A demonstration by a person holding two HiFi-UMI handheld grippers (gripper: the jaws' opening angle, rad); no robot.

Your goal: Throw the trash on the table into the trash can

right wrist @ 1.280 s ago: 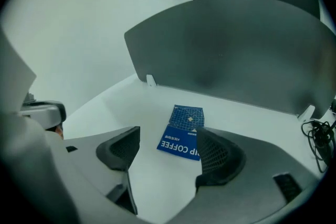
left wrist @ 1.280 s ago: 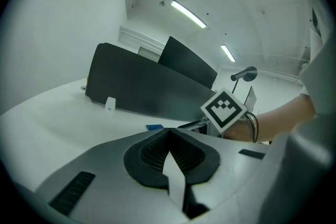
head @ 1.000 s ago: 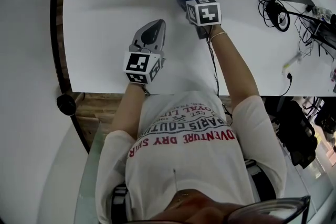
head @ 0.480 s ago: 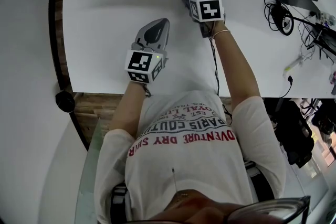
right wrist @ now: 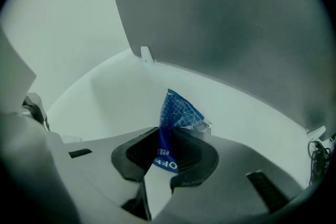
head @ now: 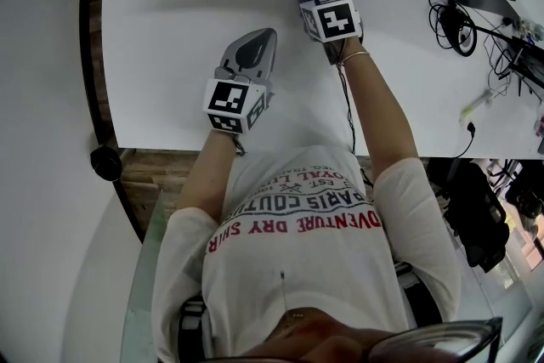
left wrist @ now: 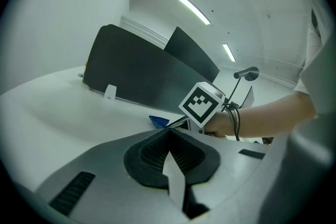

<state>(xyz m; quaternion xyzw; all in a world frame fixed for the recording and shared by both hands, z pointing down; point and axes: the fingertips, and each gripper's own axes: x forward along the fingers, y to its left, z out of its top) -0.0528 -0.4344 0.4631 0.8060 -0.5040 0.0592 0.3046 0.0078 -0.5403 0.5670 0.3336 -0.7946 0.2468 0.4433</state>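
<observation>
Underneath, white table (head: 170,30), dark partition (left wrist: 136,76) along its far edge.

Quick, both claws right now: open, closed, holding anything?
Left claw: closed, nothing between its jaws.
Right claw: jaws have just been closing, now pinching the blue wrapper.

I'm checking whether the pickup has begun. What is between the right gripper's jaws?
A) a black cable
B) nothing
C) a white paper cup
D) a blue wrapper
D: in the right gripper view, the right gripper, whose jaws have just been closing, pinches the blue wrapper between its pads, with the wrapper's upper part sticking out past the tips.
</observation>
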